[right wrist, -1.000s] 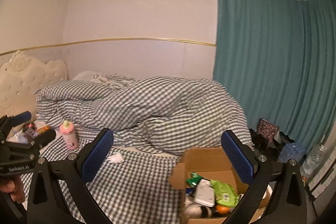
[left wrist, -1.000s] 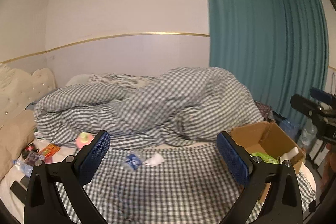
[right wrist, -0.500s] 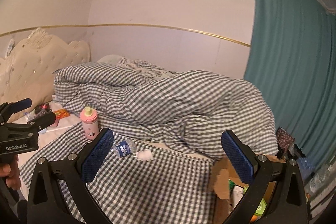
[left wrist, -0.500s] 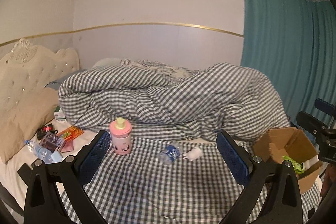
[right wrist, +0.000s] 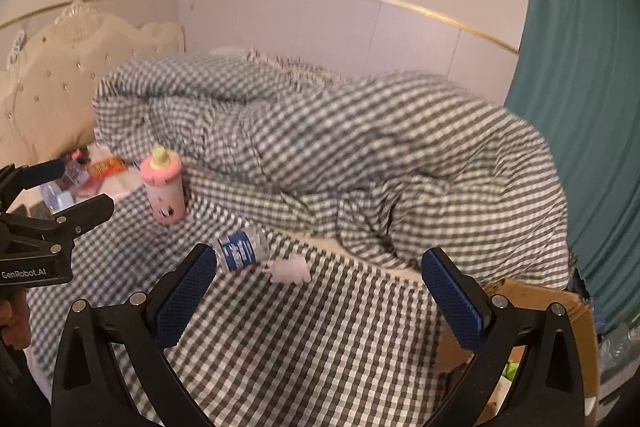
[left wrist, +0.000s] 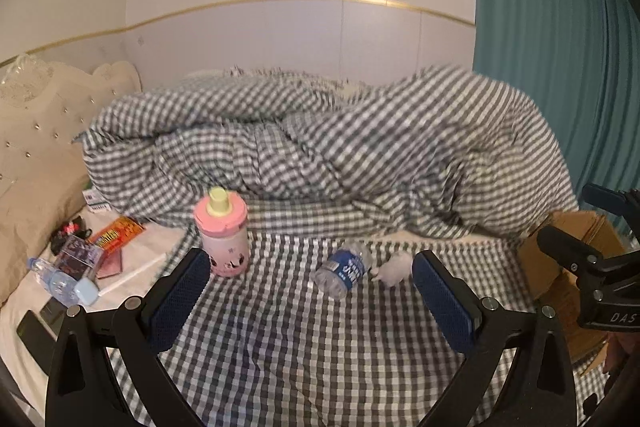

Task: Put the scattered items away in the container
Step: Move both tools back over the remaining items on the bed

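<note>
A pink bottle (left wrist: 223, 235) (right wrist: 163, 185) with a yellow cap stands upright on the checked bedsheet. A small clear water bottle with a blue label (left wrist: 343, 270) (right wrist: 240, 251) lies on its side beside a crumpled white tissue (left wrist: 394, 267) (right wrist: 291, 270). The cardboard box (left wrist: 560, 267) (right wrist: 532, 311) sits at the bed's right edge. My left gripper (left wrist: 310, 299) is open and empty, hovering short of the bottles. My right gripper (right wrist: 318, 297) is open and empty, near the water bottle and tissue.
A heaped checked duvet (left wrist: 320, 147) fills the back of the bed. By the beige pillow (left wrist: 36, 195) at left lie a snack packet (left wrist: 116, 233), another water bottle (left wrist: 60, 283), a small box and dark flat items. A teal curtain (left wrist: 560, 47) hangs at right.
Both views have swung left, from the cardboard box toward the headboard. The pink bottle, water bottle and tissue now sit nearer and more central. Both grippers stayed open.
</note>
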`<state>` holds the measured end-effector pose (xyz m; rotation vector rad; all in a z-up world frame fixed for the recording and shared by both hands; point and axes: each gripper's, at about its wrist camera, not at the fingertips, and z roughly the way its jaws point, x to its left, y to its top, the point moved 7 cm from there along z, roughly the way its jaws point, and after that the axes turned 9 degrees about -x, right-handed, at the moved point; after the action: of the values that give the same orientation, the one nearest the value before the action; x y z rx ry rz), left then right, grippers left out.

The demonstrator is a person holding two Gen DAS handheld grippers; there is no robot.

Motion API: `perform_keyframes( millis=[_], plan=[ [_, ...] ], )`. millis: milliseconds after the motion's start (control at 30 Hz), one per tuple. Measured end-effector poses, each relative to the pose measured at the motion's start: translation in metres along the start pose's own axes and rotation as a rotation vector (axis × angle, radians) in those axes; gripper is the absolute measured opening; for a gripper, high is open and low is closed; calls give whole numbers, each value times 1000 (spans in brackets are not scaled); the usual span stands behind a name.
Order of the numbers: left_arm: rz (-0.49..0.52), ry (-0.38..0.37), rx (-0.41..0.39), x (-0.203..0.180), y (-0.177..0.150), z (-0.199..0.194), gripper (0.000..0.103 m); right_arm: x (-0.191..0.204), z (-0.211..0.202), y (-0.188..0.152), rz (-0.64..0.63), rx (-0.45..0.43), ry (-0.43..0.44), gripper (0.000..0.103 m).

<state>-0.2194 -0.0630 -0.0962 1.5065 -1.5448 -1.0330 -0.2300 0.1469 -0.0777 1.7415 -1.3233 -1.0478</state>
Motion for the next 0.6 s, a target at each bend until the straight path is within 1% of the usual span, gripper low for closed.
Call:
perform_keyframes(
  millis=[200, 433, 567, 600],
  plan=[
    [-4, -6, 80, -2, -29, 53, 103, -1, 55, -29, 11, 80, 25, 103],
    [23, -30, 145, -8, -56, 107, 103, 3, 111, -60, 24, 150, 79, 103],
    [41, -64, 177, -15, -71, 137, 103, 7, 142, -76, 18, 187, 104, 103],
    [46, -91, 196, -19, -79, 148, 103, 7, 149, -80, 22, 198, 112, 103]
  ],
)
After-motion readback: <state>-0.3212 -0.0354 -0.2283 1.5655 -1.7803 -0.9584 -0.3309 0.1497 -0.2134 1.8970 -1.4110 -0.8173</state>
